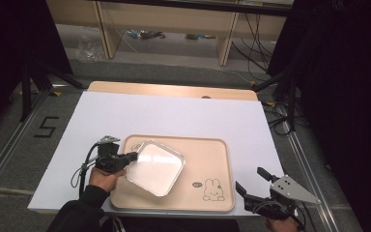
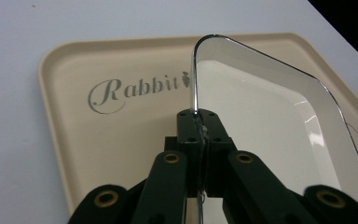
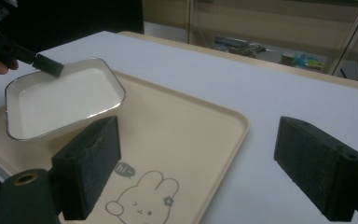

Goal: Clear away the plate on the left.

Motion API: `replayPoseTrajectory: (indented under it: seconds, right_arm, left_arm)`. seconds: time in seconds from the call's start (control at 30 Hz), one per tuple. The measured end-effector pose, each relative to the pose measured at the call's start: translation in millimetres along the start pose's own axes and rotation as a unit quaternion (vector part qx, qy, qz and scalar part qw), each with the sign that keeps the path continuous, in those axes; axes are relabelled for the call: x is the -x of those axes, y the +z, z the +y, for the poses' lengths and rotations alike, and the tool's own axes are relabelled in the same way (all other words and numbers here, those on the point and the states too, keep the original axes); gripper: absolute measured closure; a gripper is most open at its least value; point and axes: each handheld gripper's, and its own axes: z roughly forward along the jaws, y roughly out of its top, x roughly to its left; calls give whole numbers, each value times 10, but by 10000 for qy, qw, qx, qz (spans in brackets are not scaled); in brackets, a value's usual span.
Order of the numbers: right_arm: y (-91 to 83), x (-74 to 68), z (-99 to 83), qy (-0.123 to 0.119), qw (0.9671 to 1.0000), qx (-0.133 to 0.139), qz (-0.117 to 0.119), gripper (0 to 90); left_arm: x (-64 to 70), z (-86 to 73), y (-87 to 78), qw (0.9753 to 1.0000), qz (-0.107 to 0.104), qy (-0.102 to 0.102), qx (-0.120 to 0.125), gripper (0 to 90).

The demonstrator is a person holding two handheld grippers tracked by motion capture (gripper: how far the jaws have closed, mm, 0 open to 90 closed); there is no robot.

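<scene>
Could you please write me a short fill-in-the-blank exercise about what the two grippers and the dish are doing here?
1. The left gripper is shut on the rim of the white ____.
2. The dish is held over the beige ____.
3. The right gripper has its jaws ____ and holds nothing.
4. The word printed on the tray is ____.

Missing words: dish; tray; open; Rabbit

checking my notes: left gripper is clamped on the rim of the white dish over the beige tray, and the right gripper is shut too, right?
Not quite: the right gripper is open, its jaws wide apart in the right gripper view. The left gripper is indeed clamped on the white dish rim, over the beige tray.
</scene>
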Motion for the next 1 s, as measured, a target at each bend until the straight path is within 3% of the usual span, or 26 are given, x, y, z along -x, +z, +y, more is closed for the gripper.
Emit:
replayPoseTrajectory:
  seconds: [0.03,0.1,0.2,0.23,0.3,0.5,0.63,0.7,0.87,0.9,0.97,1.0]
  right_arm:
    - [2,5,2,-16,10000,12,-12,152]
    - [-9,7,7,-34,10000,-70,-11,152]
    - [0,23,6,-137,9999,-28,53,153]
    - [2,23,6,-134,9999,-24,53,152]
    - [0,20,5,-104,9999,-28,51,153]
    - [6,21,3,-134,9999,-5,21,152]
    - [-2,18,7,-93,9999,-35,36,153]
    - [1,22,5,-131,9999,-18,55,152]
    - [4,22,3,-120,9999,-2,66,152]
    - [7,20,1,-102,9999,35,61,153]
    - [4,21,2,-116,9999,15,37,152]
    - [2,22,3,-126,9999,3,31,152]
  left_arm:
    - [24,-4,26,10000,-12,-57,47,880]
    - [48,-11,57,9999,-7,85,-79,880]
    - [84,-13,97,9998,-14,136,-124,880]
    - [109,-19,123,10000,-9,18,-6,880]
    - [116,-26,145,9998,-2,149,-136,880]
    - [179,-59,244,9996,30,200,-221,880]
    - [207,-91,309,9982,87,406,-438,879]
    - [218,-107,334,9984,8,345,-442,877]
    - [240,-150,334,9974,0,430,-576,872]
    - [251,-170,352,9978,22,348,-563,871]
    - [247,-194,343,9964,11,489,-696,865]
    - [253,-208,347,9965,-5,428,-715,861]
